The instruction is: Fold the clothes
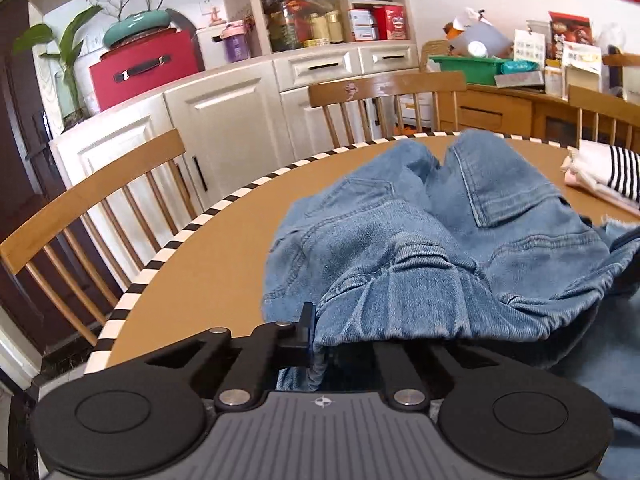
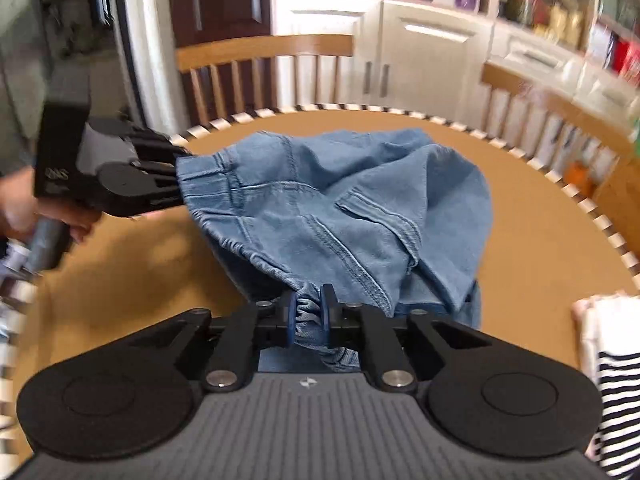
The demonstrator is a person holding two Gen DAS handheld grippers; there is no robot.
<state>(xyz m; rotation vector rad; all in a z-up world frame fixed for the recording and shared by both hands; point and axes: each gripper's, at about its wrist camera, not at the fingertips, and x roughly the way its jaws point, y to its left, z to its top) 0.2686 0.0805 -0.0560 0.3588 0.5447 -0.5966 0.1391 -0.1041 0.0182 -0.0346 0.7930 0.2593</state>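
Over round desk we hold denim jeans, unfolded: left gripper and right gripper jaws clamped on waistband; folding not yet begun.

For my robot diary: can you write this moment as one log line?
left gripper: shut on jeans | right gripper: shut on jeans | table: jeans bunched

Two fisheye lenses ride the hand-held grippers, each looking forward and down along its fingers, close above the round table. The left wrist view faces the cream cabinets beyond the table; the right wrist view looks across it at the left gripper. Both share the denim garment and table.
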